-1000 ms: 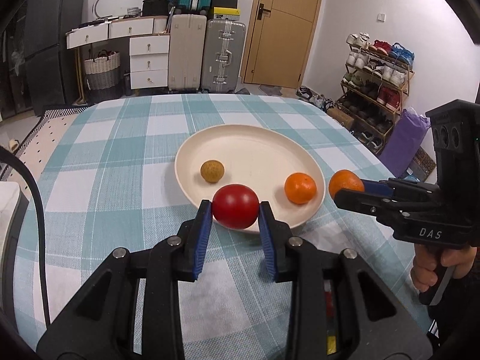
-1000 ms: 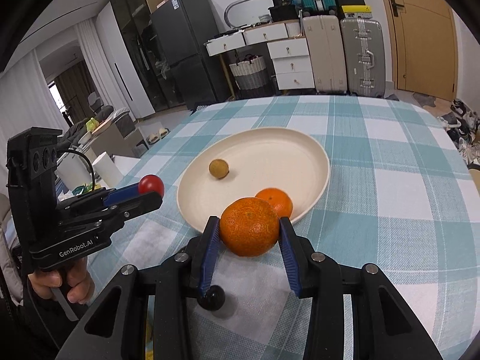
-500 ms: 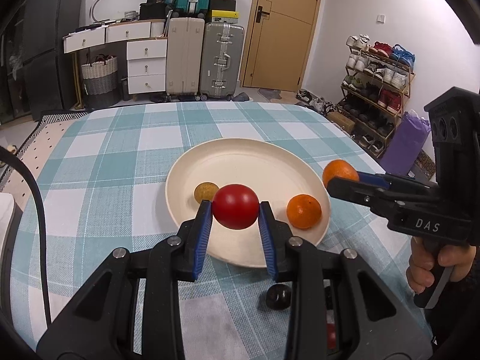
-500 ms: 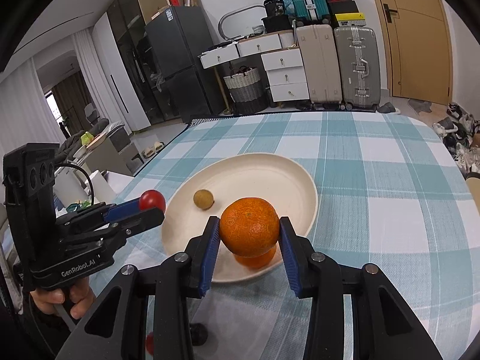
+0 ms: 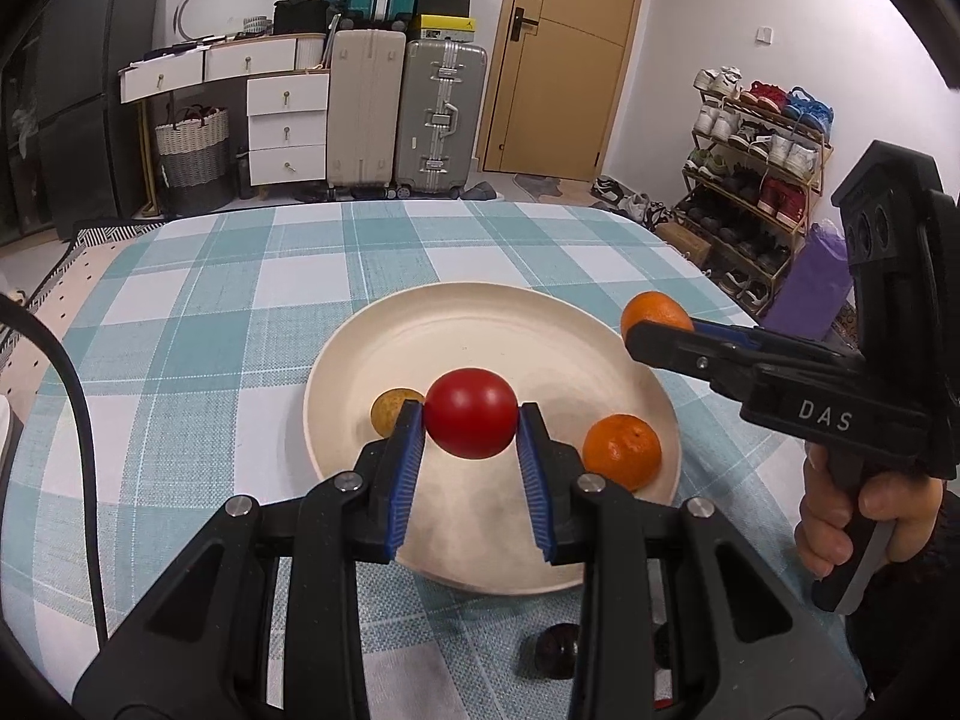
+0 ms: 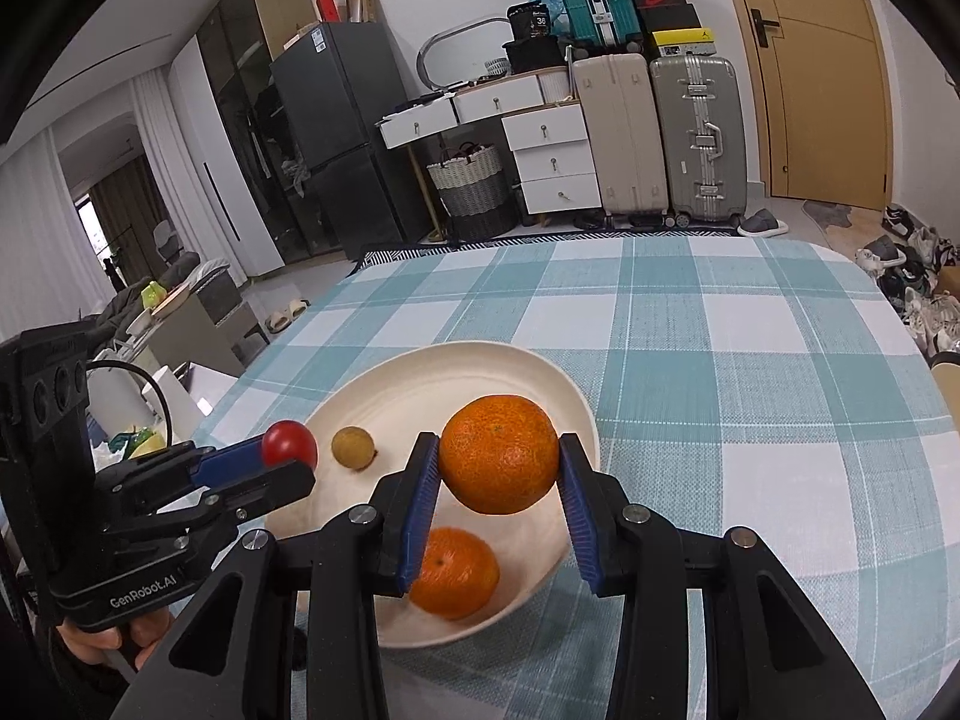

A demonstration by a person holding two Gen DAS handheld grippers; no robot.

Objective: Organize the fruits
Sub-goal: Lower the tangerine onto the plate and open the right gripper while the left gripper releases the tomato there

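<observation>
Two fruits lie in the plate (image 5: pixel 336 372); each hand-held gripper grips one: tomato (image 5: pixel 471 413), orange (image 6: pixel 499 453).

Left gripper (image 5: pixel 471 420) and right gripper (image 6: pixel 498 456) both level, fingers (image 5: pixel 408 450) clamped on fruit

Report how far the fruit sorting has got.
Done: an orange and a small brown fruit lie on the plate. In hand: the left gripper holds a red fruit, the right gripper a second orange. Left: a dark fruit on the tablecloth.
</observation>
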